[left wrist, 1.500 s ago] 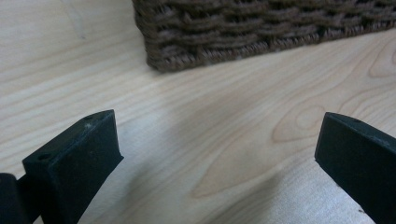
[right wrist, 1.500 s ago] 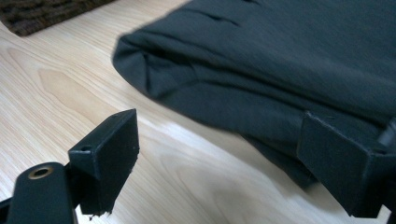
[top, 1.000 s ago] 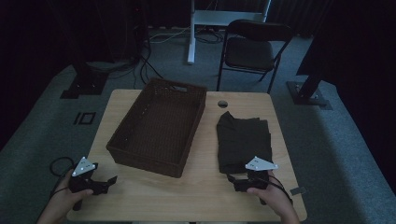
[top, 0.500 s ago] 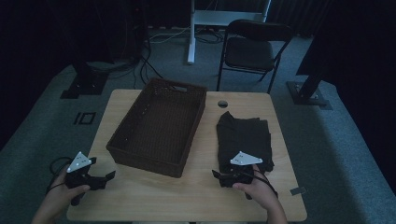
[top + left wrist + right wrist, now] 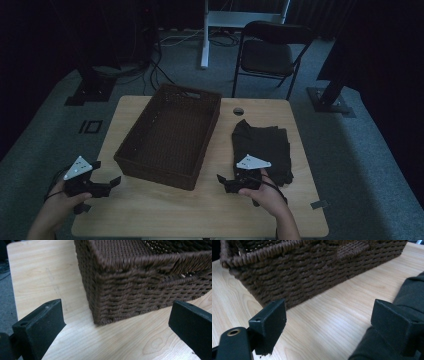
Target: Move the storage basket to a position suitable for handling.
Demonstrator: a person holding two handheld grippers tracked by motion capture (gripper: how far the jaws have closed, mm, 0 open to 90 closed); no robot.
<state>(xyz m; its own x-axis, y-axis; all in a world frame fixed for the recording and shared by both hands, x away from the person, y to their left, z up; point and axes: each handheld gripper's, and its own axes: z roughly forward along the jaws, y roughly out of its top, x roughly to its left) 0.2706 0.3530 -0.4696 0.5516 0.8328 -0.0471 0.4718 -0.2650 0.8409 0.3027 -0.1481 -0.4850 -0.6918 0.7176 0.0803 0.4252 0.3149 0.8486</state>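
Right gripper (image 5: 226, 181): I hold it at the near right of the table (image 5: 165, 210); its 2 jaws stand wide apart, released, gripping nothing.
Folded dark garment (image 5: 264, 150): it lies on the table's right half; in the right gripper view my right-hand jaw sits over its near edge (image 5: 404, 305), the other jaw over bare wood.
Left gripper (image 5: 112, 182): I hold it at the near left corner, jaws spread, nothing between them.
Wicker basket (image 5: 172, 135): the left gripper view shows its near corner (image 5: 100, 290) centred between my jaws, a little ahead.
High view: I see a folding chair (image 5: 270, 52) beyond the table's far edge.
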